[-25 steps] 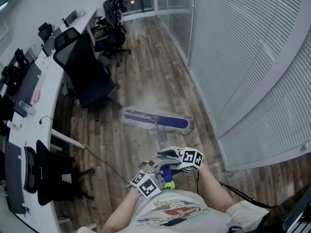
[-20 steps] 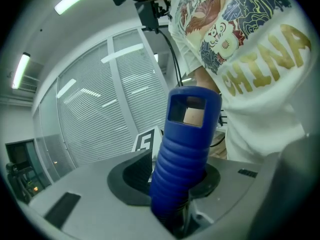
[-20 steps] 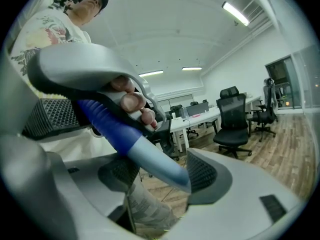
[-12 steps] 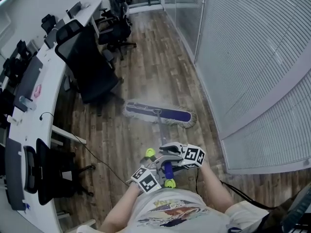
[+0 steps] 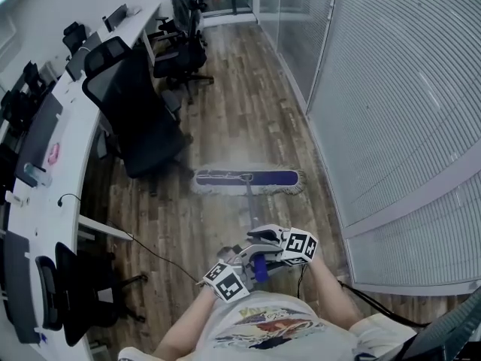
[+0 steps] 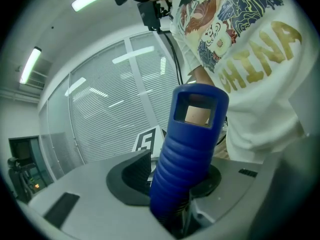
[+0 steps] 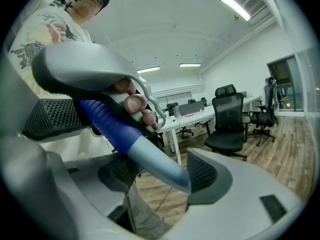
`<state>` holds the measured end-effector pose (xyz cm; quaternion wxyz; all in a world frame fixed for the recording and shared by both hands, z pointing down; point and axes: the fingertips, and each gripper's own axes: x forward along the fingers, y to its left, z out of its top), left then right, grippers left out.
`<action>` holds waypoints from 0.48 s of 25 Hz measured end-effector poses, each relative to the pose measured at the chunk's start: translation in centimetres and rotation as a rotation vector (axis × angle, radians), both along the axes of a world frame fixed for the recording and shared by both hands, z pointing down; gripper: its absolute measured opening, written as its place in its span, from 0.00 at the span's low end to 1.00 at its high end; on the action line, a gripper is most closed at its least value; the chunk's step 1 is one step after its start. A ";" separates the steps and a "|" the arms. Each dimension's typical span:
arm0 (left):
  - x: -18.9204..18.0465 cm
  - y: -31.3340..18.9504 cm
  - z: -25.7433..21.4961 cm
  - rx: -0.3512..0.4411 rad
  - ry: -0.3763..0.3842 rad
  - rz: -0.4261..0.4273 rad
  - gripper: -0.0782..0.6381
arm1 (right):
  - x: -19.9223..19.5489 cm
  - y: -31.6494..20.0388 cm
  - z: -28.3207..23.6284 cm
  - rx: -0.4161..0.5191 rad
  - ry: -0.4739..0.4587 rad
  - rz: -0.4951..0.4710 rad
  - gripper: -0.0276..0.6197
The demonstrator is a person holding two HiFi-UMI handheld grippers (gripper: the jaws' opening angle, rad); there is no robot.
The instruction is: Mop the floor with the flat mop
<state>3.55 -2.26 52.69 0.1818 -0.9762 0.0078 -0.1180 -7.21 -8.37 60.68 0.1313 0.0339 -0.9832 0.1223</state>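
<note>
Dark wood-plank floor [image 5: 240,104] bears the flat blue mop head with pale fringe [image 5: 248,178], ahead of the person, between a black office chair [image 5: 143,119] and a glass wall [image 5: 391,89]. The left gripper [image 5: 252,262] clamps its blue ribbed handle end [image 6: 187,149]; the right gripper [image 5: 259,239] is closed on the grey shaft [image 7: 150,159]. I would push evenly and keep the head flat

Place: open-plan office.
Evidence: long white desk [image 5: 75,138]; row of black swivel chairs [image 5: 139,122]; slatted blinds [image 5: 406,89] on glass partition [image 5: 289,21]; wood-plank floor [image 5: 240,104].
</note>
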 end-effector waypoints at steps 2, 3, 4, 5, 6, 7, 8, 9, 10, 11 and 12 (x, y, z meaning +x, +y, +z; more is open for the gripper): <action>-1.6 -3.4 -0.3 -0.003 0.000 0.002 0.29 | -1.5 -3.4 -0.5 -0.004 0.005 0.001 0.45; -2.4 -5.2 -0.5 -0.005 -0.003 0.003 0.29 | -2.2 -5.1 -0.6 -0.005 0.006 0.004 0.45; -3.3 -6.9 -0.7 -0.005 -0.006 0.005 0.29 | -3.0 -6.8 -0.8 -0.006 0.006 0.006 0.45; -4.1 -8.5 -0.8 -0.005 -0.007 0.004 0.29 | -3.7 -8.5 -0.9 -0.007 0.005 0.010 0.45; -4.8 -10.1 -0.9 -0.006 -0.003 0.002 0.29 | -4.4 -10.0 -0.9 -0.008 0.002 0.014 0.45; -5.5 -11.6 -1.0 -0.009 0.004 -0.003 0.29 | -5.0 -11.5 -1.0 -0.009 -0.003 0.018 0.45; -6.1 -12.9 -1.2 -0.011 0.013 -0.009 0.29 | -5.6 -12.8 -1.1 -0.009 -0.012 0.022 0.45; -6.7 -14.3 -1.3 -0.009 0.020 -0.015 0.29 | -6.1 -14.1 -1.2 -0.009 -0.020 0.027 0.45; -7.3 -15.7 -1.4 -0.005 0.026 -0.019 0.29 | -6.6 -15.5 -1.2 -0.006 -0.026 0.031 0.45; -7.8 -17.1 -1.4 -0.004 0.031 -0.024 0.29 | -7.0 -16.9 -1.3 -0.003 -0.026 0.033 0.45; -8.3 -18.4 -1.4 -0.007 0.036 -0.029 0.29 | -7.5 -18.2 -1.2 -0.002 -0.021 0.033 0.45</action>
